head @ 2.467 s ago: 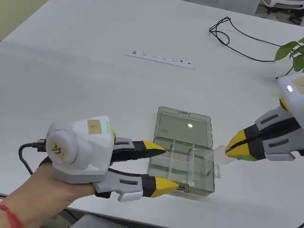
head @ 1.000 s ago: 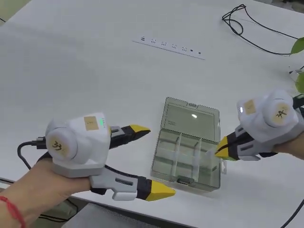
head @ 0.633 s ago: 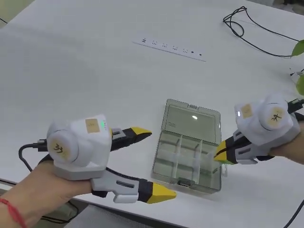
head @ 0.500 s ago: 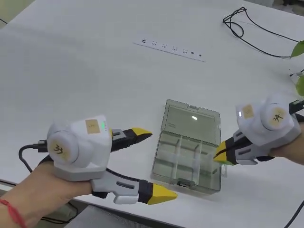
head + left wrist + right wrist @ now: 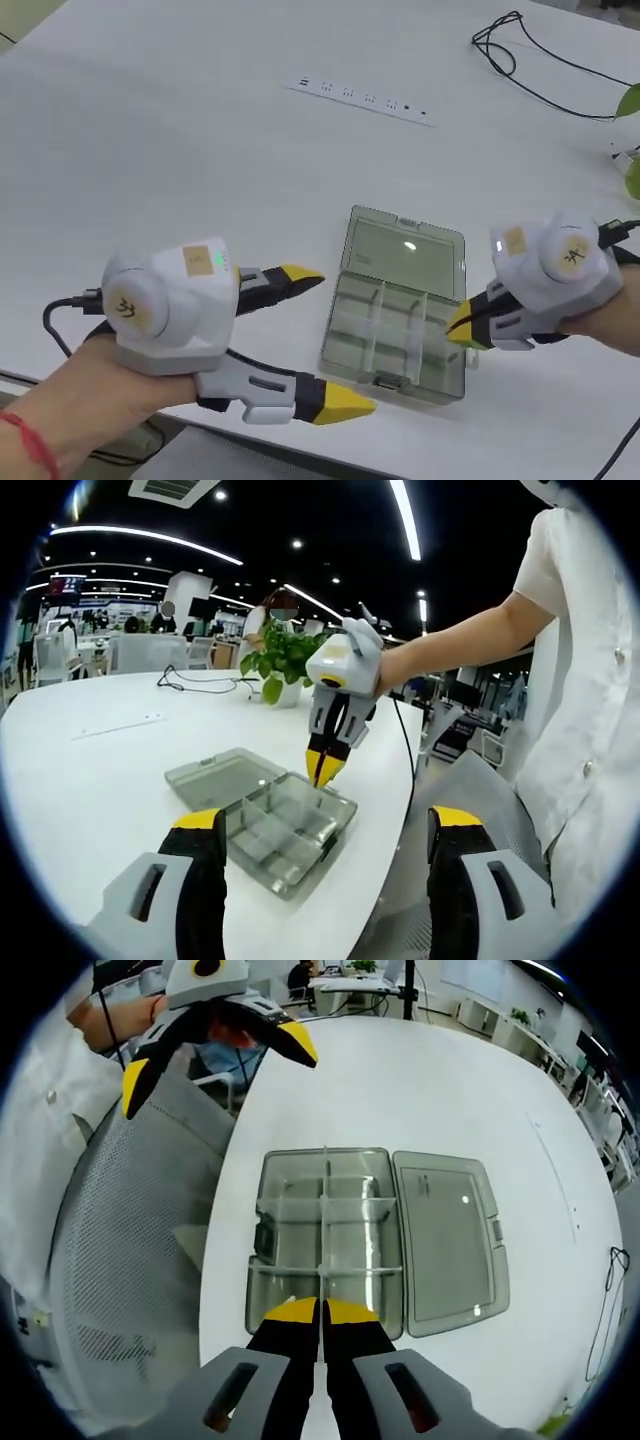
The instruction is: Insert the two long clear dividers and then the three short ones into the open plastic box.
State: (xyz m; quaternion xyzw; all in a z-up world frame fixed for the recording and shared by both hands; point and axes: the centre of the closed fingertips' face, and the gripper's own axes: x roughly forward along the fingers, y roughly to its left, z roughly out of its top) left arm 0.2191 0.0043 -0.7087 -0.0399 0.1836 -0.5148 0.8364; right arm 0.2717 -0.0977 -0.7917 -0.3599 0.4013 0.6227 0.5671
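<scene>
At box [image 5: 290, 1235] end compartment, right gripper [image 5: 321, 1308] pinches clear divider [image 5: 322, 1285], edge-on in its own view; left gripper [image 5: 330, 339] gapes empty alongside.

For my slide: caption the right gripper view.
Right gripper holds a clear divider over the open plastic box.

free: table [image 5: 170, 140] bare 10 o'clock of box [image 5: 405, 250] | blocked: right gripper [image 5: 458, 330] 3 o'clock, left gripper [image 5: 335, 340] 8 o'clock | power strip [image 5: 362, 98] 12 o'clock, well apart

Head view overhead; gripper views from opposite sides; all share box [image 5: 405, 250].
</scene>
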